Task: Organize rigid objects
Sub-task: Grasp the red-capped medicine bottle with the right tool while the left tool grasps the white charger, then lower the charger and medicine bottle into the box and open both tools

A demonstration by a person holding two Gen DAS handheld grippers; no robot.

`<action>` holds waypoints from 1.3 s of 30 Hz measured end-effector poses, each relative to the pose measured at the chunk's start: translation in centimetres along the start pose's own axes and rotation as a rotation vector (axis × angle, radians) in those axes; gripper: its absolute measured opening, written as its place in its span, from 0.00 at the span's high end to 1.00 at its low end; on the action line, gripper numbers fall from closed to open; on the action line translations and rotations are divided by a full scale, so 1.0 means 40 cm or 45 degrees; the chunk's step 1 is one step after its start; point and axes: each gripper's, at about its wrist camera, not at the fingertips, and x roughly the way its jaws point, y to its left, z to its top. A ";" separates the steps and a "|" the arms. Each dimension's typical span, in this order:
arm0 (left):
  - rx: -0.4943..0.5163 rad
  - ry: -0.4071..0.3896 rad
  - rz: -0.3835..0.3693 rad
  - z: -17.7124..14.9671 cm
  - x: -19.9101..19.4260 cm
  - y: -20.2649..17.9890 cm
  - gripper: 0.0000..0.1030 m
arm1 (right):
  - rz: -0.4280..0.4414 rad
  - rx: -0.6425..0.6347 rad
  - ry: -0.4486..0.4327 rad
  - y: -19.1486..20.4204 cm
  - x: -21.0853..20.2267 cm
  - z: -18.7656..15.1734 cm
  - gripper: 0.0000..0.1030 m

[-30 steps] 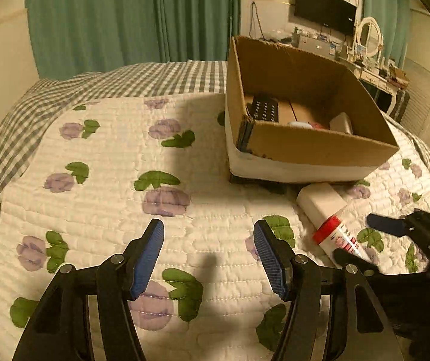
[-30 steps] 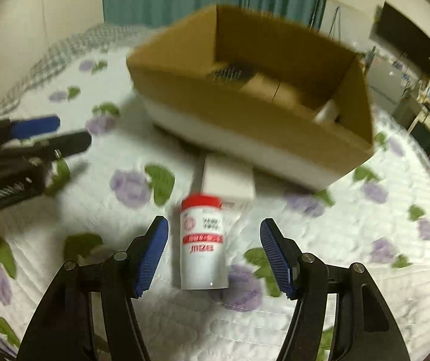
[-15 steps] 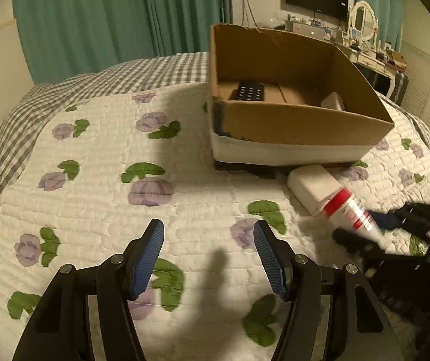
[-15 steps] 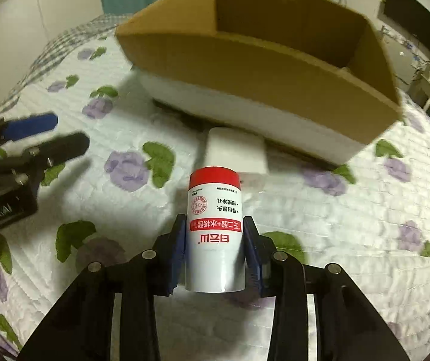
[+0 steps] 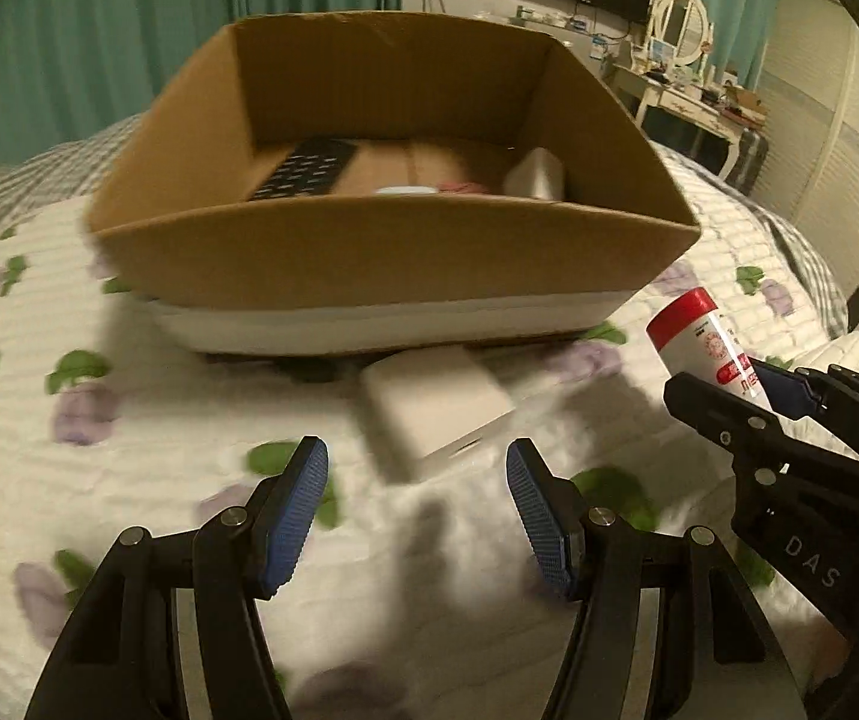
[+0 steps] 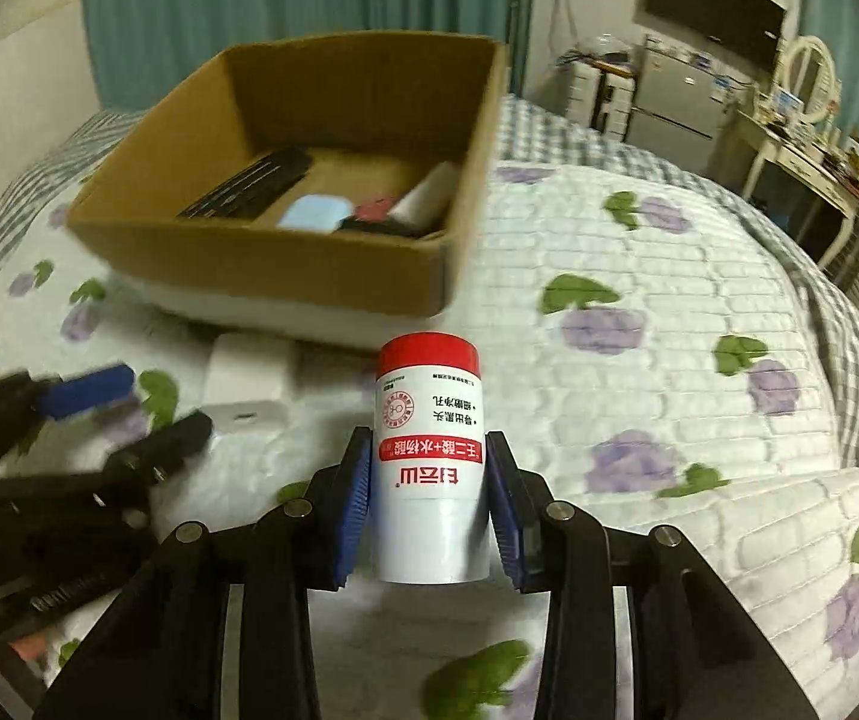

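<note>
Right gripper (image 6: 429, 507): blue-padded fingers (image 6: 357, 504) clamped on both sides of a white bottle (image 6: 427, 468) with a red cap, held clear of the quilt, cap pointing away toward the far side.

Left gripper (image 5: 417, 510): fingers spread wide, nothing between them, hovering low over the quilt.

White rectangular block (image 5: 438, 402): lies flat on the quilt just beyond the left gripper's tips, near the box's front wall.

Cardboard box (image 5: 369, 264): open-topped, on the quilt beyond both grippers. Contents: black remote (image 6: 255, 183) at left, pale blue flat item (image 6: 315, 211) at centre, small red item, white cylinder (image 6: 429, 198) at right.

Quilt (image 6: 639, 276): white, printed with purple flowers and green leaves; covers the bed.
</note>
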 end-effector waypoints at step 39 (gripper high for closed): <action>-0.046 0.023 -0.085 -0.080 -0.138 0.062 0.46 | -0.025 -0.022 -0.140 0.000 -0.104 0.048 0.65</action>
